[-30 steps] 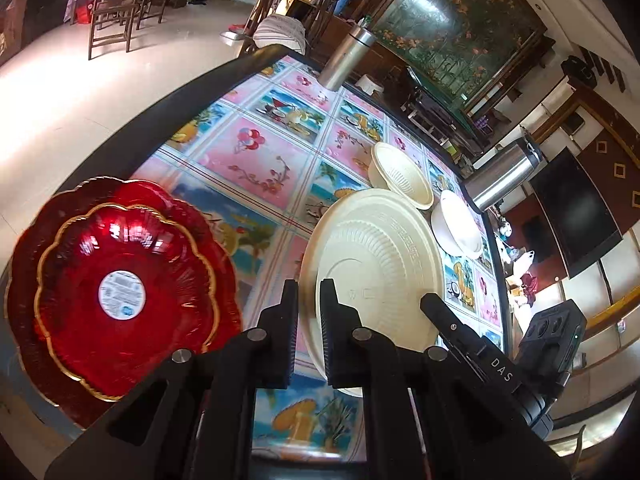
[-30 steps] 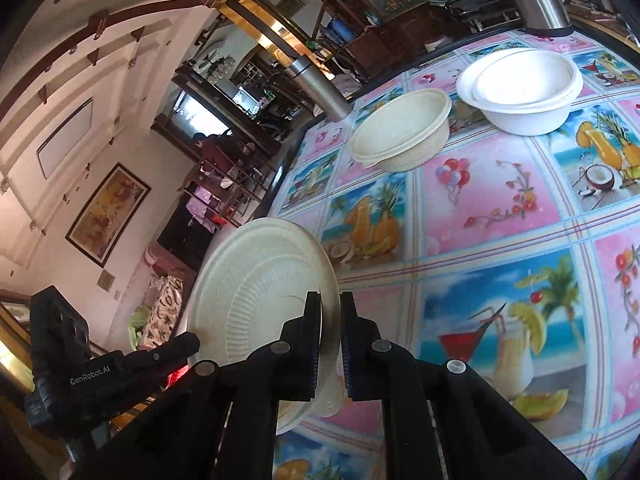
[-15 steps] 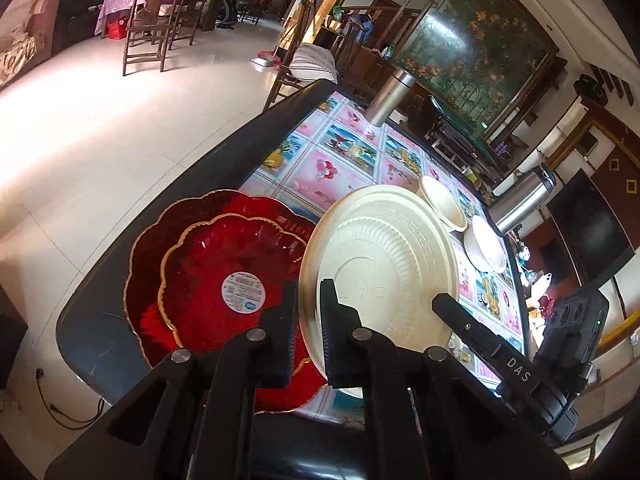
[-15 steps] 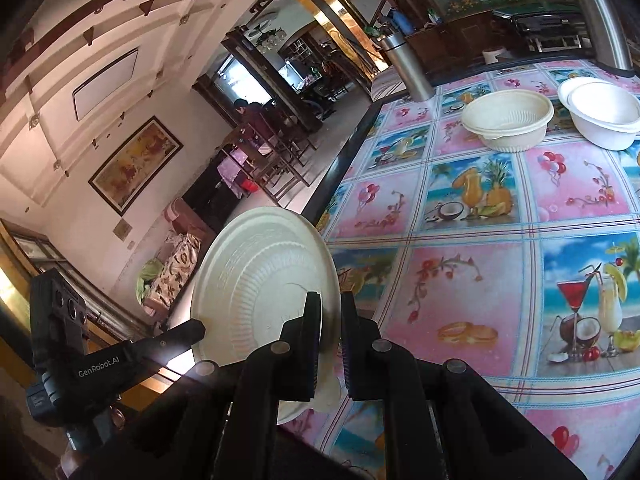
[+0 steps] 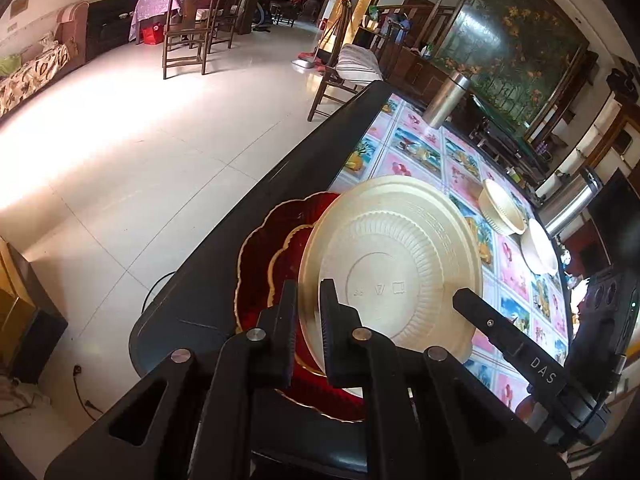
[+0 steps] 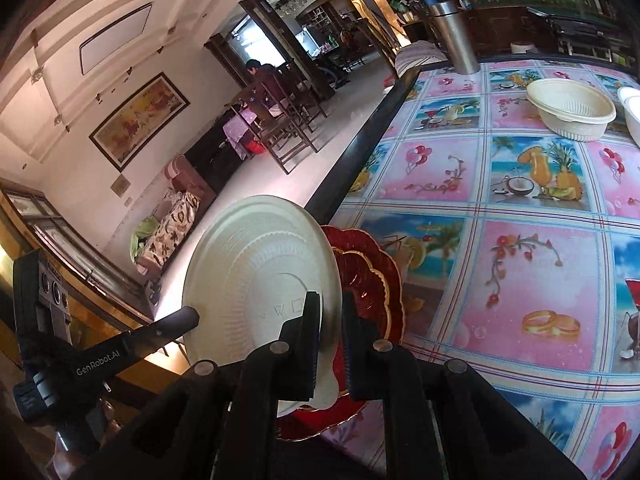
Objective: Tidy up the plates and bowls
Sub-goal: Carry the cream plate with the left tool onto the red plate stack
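Plates and bowls, counted: one cream disposable plate (image 5: 394,264), two red scalloped plates with gold rims stacked one on the other (image 5: 272,264), one cream bowl (image 6: 572,110), one white bowl (image 5: 540,246) further along the table; three plates, two bowls in all.

Cream plate is held tilted, underside toward both cameras, embossed marks on its base visible; it sits above the red stack at the near corner of the table, partly covering it in the left wrist view; contact between cream plate and red stack cannot be told.

Left gripper (image 5: 308,308): jaws closed on the near rim of the cream plate, one finger each side of the rim. Right gripper (image 6: 330,320): jaws likewise clamped on the plate's rim, at another point on its edge; each gripper's finger shows in the other's view, pressed against the plate.

Red plates: lower one larger, upper one smaller, nested; both lie on the dark border of the table (image 5: 224,272) beside the patterned tablecloth (image 6: 520,260).

Cream bowl and white bowl stand upright on the cloth, just beside each other, well apart from the plates.

Metal flasks: two; one (image 6: 456,36) near the far table edge, one (image 5: 568,204) by the white bowl.
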Demonstrator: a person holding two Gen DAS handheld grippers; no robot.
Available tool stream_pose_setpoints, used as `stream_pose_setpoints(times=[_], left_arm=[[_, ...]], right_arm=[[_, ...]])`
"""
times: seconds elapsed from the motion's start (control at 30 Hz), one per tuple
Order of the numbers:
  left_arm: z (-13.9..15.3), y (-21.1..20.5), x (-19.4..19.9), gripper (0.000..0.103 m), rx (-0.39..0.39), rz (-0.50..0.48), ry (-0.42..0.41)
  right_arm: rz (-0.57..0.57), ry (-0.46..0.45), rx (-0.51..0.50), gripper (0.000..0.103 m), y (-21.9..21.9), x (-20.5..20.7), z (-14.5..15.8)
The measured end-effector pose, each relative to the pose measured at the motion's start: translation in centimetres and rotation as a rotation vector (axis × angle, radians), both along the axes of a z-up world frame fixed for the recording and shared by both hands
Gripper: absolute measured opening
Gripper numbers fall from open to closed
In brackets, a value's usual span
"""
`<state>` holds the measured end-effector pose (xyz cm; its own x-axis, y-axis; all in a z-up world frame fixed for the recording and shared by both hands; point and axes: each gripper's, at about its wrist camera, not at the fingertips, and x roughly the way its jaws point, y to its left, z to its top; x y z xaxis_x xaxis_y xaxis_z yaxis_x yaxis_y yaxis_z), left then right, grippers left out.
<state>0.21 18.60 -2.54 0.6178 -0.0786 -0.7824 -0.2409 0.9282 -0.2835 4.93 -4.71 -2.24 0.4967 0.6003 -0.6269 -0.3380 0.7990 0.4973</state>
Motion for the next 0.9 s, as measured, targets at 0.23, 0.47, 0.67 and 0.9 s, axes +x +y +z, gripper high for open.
stream_pose_setpoints(times=[0.23,0.47,0.67,0.9], left_arm=[[-1.5,0.3,0.4,0.008,-0.013,-0.022,0.047],[-2.3,0.5,0.3,0.008,-0.007,-0.028,0.069],[-2.3,1.4,0.0,0.009,-0.023,-0.014,0.074],[-1.8,2.4,-0.4,0.009,-0.038,0.021,0.056]], right_arm=[[0.011,0.019,-0.044,0.010,1.5,-0.4,-1.2],[0.004,0.065,-0.072,0.011,1.5,-0.2,-2.6],[0.002,0.050,-0.098,0.012,1.7,-0.6,-2.8],[-0.009,0.054,-0.116,0.014,1.7,-0.4,-3.3]])
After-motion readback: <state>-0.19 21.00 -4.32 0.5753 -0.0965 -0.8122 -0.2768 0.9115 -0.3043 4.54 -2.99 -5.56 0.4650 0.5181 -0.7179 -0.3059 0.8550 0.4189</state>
